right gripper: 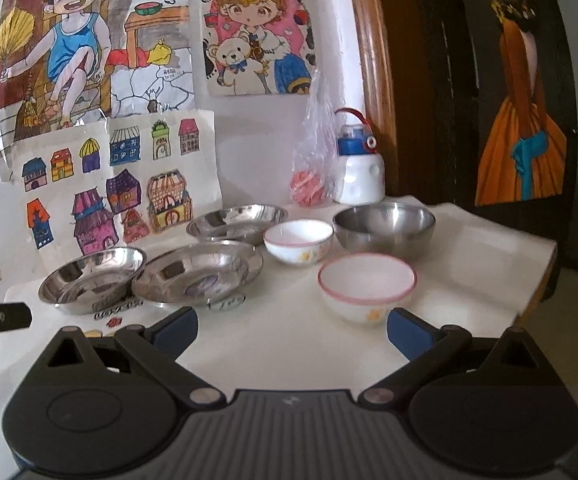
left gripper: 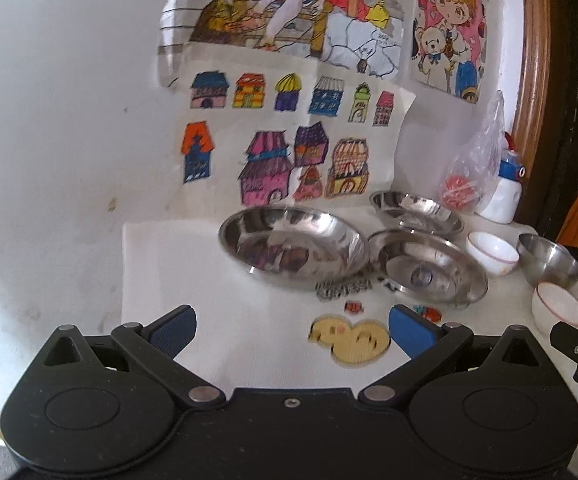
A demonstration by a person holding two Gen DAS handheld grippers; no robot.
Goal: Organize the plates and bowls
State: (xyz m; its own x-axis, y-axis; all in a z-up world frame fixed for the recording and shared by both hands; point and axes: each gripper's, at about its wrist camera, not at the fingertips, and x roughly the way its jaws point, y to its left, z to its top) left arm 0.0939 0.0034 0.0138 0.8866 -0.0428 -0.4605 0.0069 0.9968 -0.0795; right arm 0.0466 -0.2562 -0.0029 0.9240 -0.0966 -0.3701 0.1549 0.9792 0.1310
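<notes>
Three steel plates lie on the white table: a left one [left gripper: 293,246] [right gripper: 91,276], a middle one [left gripper: 429,266] [right gripper: 199,272] and a far one [left gripper: 417,206] [right gripper: 237,222]. Two white bowls with red rims stand to their right, a near bowl [right gripper: 367,284] [left gripper: 560,308] and a far bowl [right gripper: 297,240] [left gripper: 492,252]. A steel bowl [right gripper: 385,226] [left gripper: 549,260] sits behind them. My left gripper [left gripper: 291,330] is open above the table, short of the left plate. My right gripper [right gripper: 291,330] is open just short of the near white bowl. Neither holds anything.
A white and blue bottle [right gripper: 359,164] and a clear plastic bag [right gripper: 313,160] with something red stand at the back against the wall. Coloured drawings [right gripper: 121,184] hang on the wall. Stickers [left gripper: 349,338] lie on the table. The table edge [right gripper: 545,280] drops off at right near a dark door.
</notes>
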